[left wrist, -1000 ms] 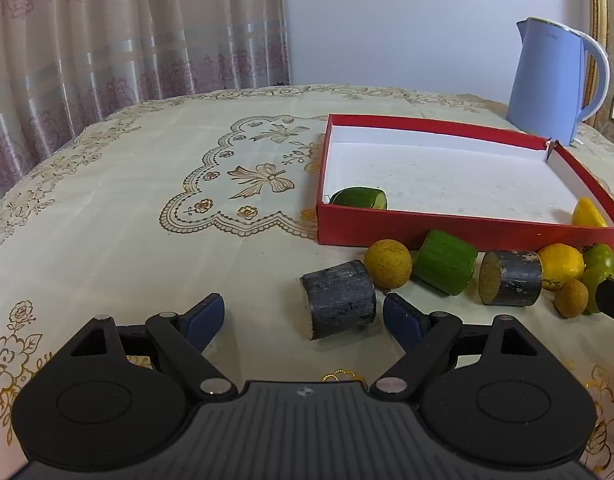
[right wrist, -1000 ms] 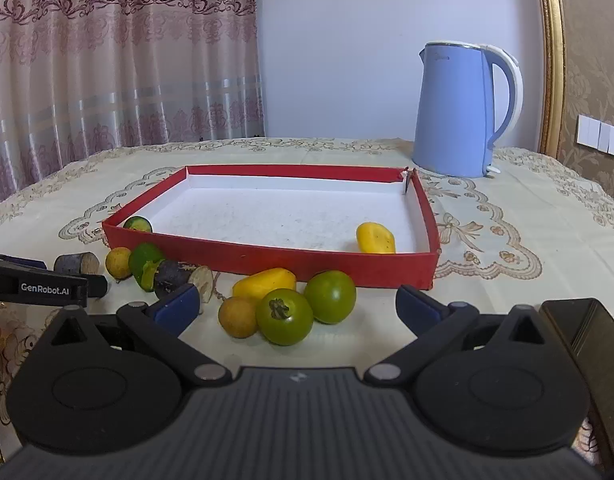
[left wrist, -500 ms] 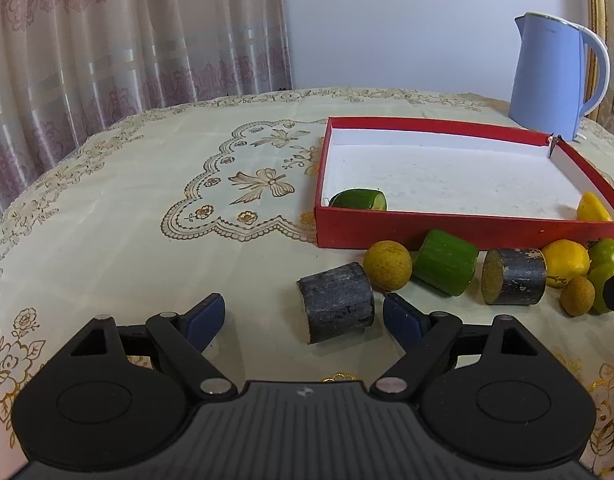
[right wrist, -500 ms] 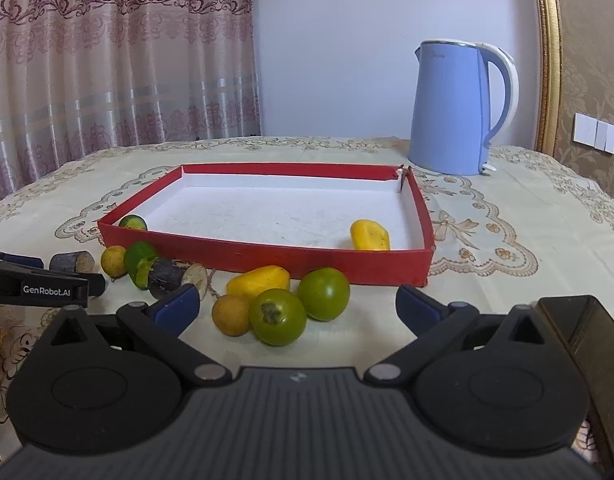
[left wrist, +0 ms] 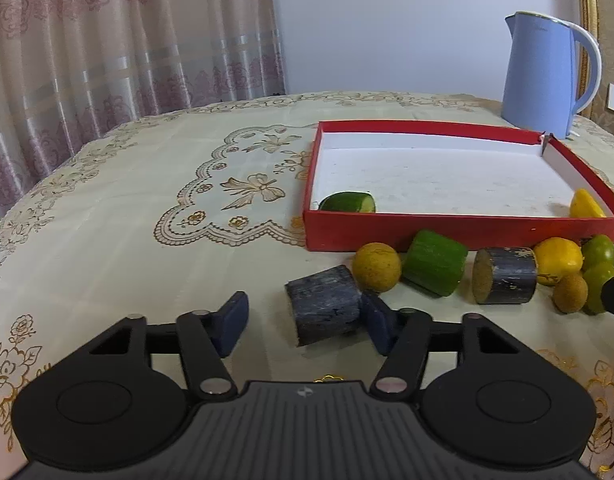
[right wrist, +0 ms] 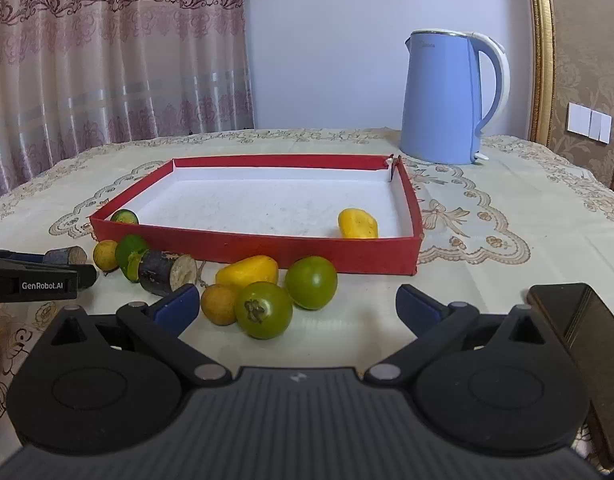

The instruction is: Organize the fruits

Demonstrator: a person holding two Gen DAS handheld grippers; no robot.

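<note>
1. The left gripper (left wrist: 303,320) has just been closing: its right finger (left wrist: 377,322) touches the dark log piece (left wrist: 325,304) while the left finger (left wrist: 231,320) is still clear of it. The right gripper (right wrist: 297,304) gapes wide, empty.
2. Judged step: grasping. Next comes a firm squeeze, then a lift toward one o'clock.
3. The log piece is rough, stubby and cylindrical; beyond it lie a smooth round yellow fruit (left wrist: 377,266) and a cucumber chunk (left wrist: 435,262).
4. Farthest is the shallow red cardboard tray (left wrist: 427,232).
</note>
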